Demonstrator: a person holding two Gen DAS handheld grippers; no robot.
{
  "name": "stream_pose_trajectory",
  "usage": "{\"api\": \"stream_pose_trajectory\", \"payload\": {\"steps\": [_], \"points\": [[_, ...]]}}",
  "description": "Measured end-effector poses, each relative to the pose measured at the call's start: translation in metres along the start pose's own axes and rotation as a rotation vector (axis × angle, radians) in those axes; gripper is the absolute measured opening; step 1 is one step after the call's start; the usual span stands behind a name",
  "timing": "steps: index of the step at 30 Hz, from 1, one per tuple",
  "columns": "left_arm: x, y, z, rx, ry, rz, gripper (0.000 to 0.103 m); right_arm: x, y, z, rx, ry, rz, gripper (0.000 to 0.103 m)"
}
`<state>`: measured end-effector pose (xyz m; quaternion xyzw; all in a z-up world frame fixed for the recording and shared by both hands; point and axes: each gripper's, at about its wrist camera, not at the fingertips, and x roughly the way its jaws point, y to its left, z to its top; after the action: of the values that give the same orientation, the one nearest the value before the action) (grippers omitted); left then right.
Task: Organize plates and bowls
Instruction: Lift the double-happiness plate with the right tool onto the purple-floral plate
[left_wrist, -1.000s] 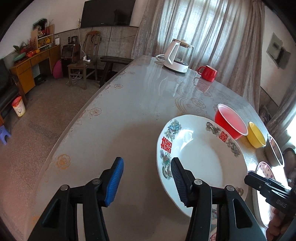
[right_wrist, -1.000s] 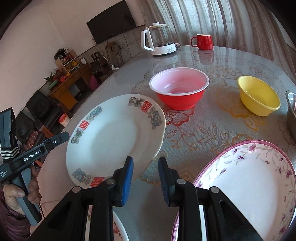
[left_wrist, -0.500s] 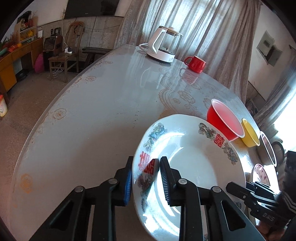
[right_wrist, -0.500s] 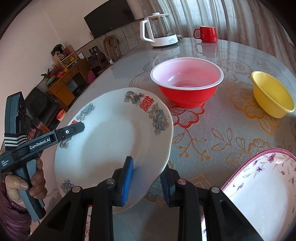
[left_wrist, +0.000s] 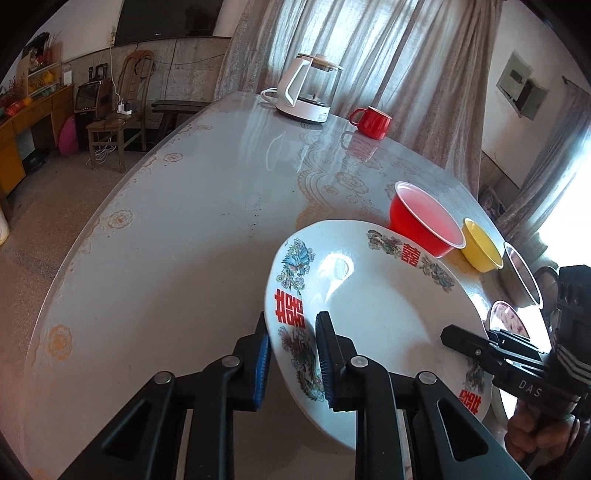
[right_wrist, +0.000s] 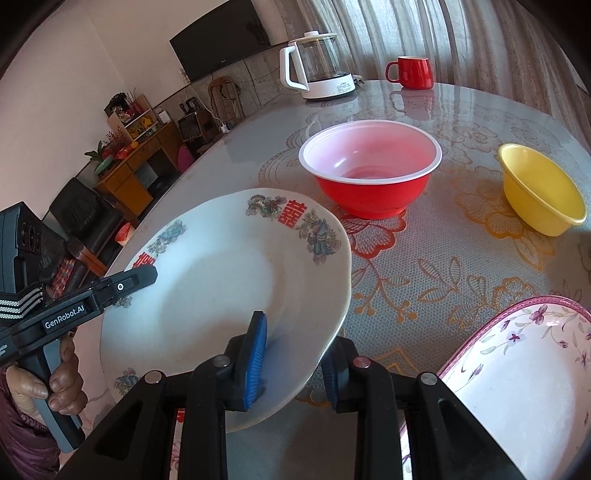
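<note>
A white plate with red characters and bird patterns (left_wrist: 373, 314) (right_wrist: 229, 291) is held off the table, tilted. My left gripper (left_wrist: 291, 354) is shut on its left rim. My right gripper (right_wrist: 295, 358) is shut on its near rim; it shows in the left wrist view (left_wrist: 448, 334) at the plate's right edge. A red bowl (right_wrist: 369, 170) (left_wrist: 424, 221) and a yellow bowl (right_wrist: 539, 188) (left_wrist: 482, 251) stand beyond. A floral plate with a pink rim (right_wrist: 517, 373) lies at the right. Another plate lies under the lifted one, mostly hidden.
A white kettle (left_wrist: 306, 88) and a red mug (left_wrist: 371, 120) stand at the far end of the table (left_wrist: 184, 240). A metal bowl (left_wrist: 522, 275) sits past the yellow one. The table's left edge drops to the floor.
My left gripper moved right and shut on the plate's rim. My right gripper shut on the opposite rim. The plate has risen off the table and tilted.
</note>
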<state>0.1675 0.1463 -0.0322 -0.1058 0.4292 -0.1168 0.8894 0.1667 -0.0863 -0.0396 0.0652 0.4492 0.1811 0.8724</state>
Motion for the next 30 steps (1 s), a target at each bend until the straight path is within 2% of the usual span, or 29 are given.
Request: {"api": "stream_pose_trajectory", "payload": {"steps": [2, 11, 12, 14, 18, 20, 22, 25, 30], "points": [[0.001, -0.002, -0.001, 0.006, 0.001, 0.0, 0.024, -0.003, 0.0, -0.001, -0.01, -0.016, -0.01, 0.027], [0.015, -0.001, 0.009, 0.009, 0.002, 0.021, 0.026, 0.006, -0.001, -0.001, -0.007, 0.019, -0.055, 0.028], [0.017, -0.001, 0.011, 0.007, 0.001, 0.025, 0.028, 0.006, -0.001, -0.001, -0.01, 0.019, -0.057, 0.029], [0.025, -0.001, 0.012, 0.002, 0.021, 0.033, 0.038, 0.006, -0.001, 0.0, -0.012, 0.022, -0.058, 0.029], [0.031, -0.005, 0.013, 0.005, 0.034, 0.045, 0.042, 0.007, 0.002, 0.0, -0.021, 0.026, -0.067, 0.03], [0.031, -0.01, 0.014, 0.01, 0.05, 0.018, 0.044, 0.007, 0.004, 0.0, -0.028, 0.023, -0.077, 0.031], [0.032, -0.013, 0.014, 0.014, 0.047, 0.051, 0.042, 0.007, 0.005, -0.001, -0.033, 0.019, -0.083, 0.031], [0.027, -0.01, 0.011, 0.016, 0.029, 0.059, 0.032, 0.006, 0.005, -0.002, -0.039, 0.01, -0.085, 0.03], [0.016, -0.015, 0.005, 0.071, 0.007, 0.055, 0.029, -0.001, 0.005, -0.003, -0.046, -0.023, -0.087, 0.03]]}}
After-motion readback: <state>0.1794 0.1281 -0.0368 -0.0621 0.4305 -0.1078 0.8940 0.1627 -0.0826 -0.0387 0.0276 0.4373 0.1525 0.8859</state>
